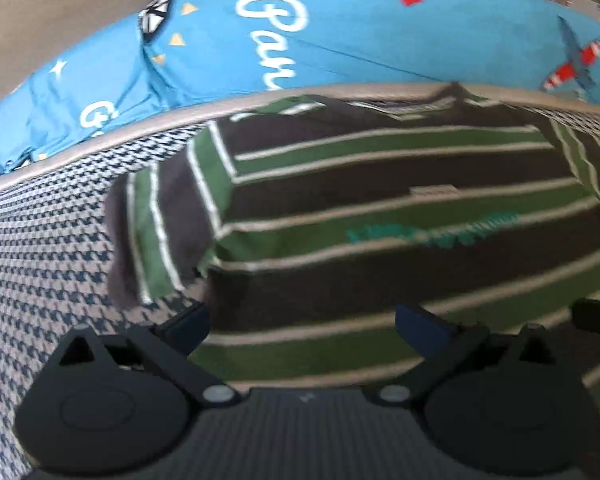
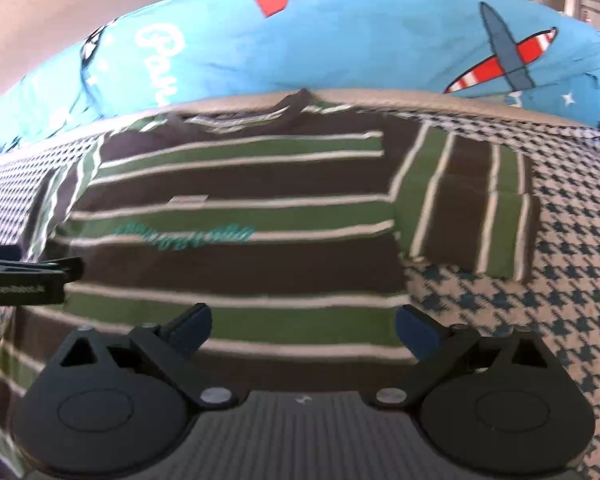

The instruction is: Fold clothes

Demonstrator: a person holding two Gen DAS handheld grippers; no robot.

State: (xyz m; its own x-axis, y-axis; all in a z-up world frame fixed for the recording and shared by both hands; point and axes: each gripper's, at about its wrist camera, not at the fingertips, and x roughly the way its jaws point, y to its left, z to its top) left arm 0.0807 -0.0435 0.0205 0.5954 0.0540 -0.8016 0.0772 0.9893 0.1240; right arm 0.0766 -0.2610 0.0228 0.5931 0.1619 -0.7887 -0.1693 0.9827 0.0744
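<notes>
Blue pillow behind striped shirt

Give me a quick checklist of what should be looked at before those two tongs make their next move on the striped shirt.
1. Striped shirt spread flat on the houndstooth surface, collar away from the camera: ok.
2. Both short sleeves laid out to the sides, such as the one on the right: ok.
3. Left tongs open with nothing between them: ok.
4. Right tongs open and empty: ok.
5. Blue printed bedding kept off the shirt: ok, it lies beyond the collar.
6. Bottom hem straight: cannot tell, it is hidden beneath the tongs.
</notes>
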